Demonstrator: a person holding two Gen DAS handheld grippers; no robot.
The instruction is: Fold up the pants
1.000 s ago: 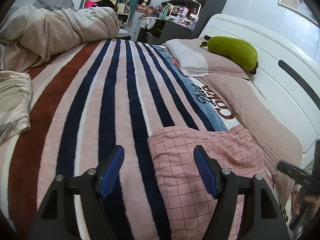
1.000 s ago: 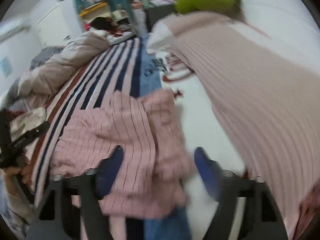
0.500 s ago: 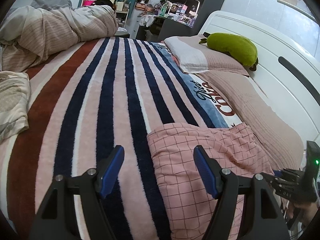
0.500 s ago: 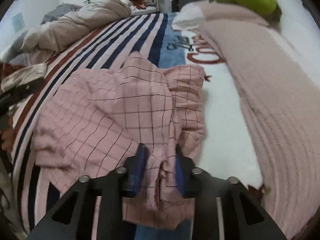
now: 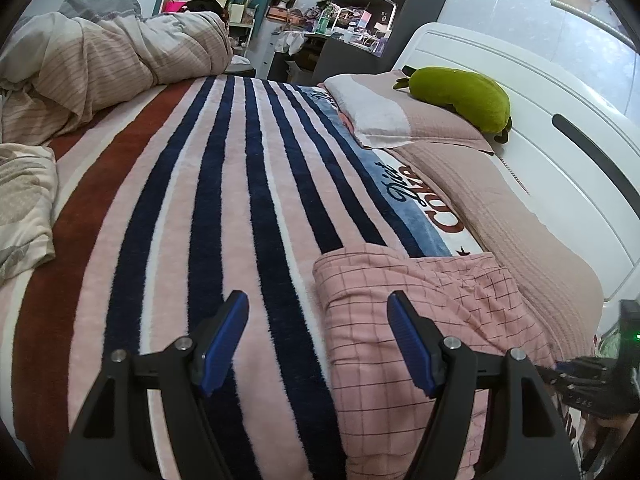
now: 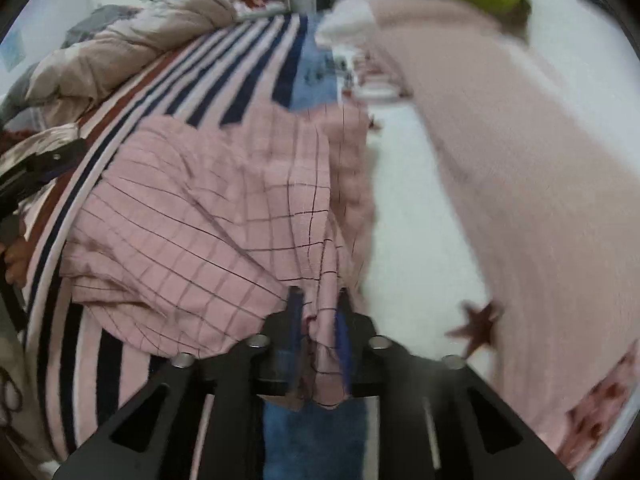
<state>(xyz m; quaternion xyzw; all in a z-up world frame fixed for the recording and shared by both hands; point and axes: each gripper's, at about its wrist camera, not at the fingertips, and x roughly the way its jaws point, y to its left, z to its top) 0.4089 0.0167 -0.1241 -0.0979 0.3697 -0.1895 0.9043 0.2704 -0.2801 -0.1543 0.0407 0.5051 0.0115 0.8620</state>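
Note:
Pink checked pants [image 5: 420,300] lie crumpled on the striped blanket [image 5: 224,200], near the bed's right side. My left gripper [image 5: 318,320] hovers open over the pants' left edge, its right pad above the cloth and its left pad above the blanket. In the right wrist view the pants [image 6: 200,216] spread out to the left. My right gripper [image 6: 319,320] pinches a bunched fold at their near right edge. Its jaws are opening slightly, with the cloth still pressed between the blue pads. The other gripper shows at the left edge [image 6: 36,168].
A rumpled beige duvet [image 5: 108,68] is piled at the far left, with a pale cloth [image 5: 24,208] nearer. Pillows [image 5: 400,120] and a green plush [image 5: 460,98] lie against the white headboard [image 5: 560,128]. A pink ribbed cover [image 6: 540,200] runs along the right.
My right gripper has closed on a fold of the pants and sunk closer to the bed, tilting further down. The left gripper has kept still and open.

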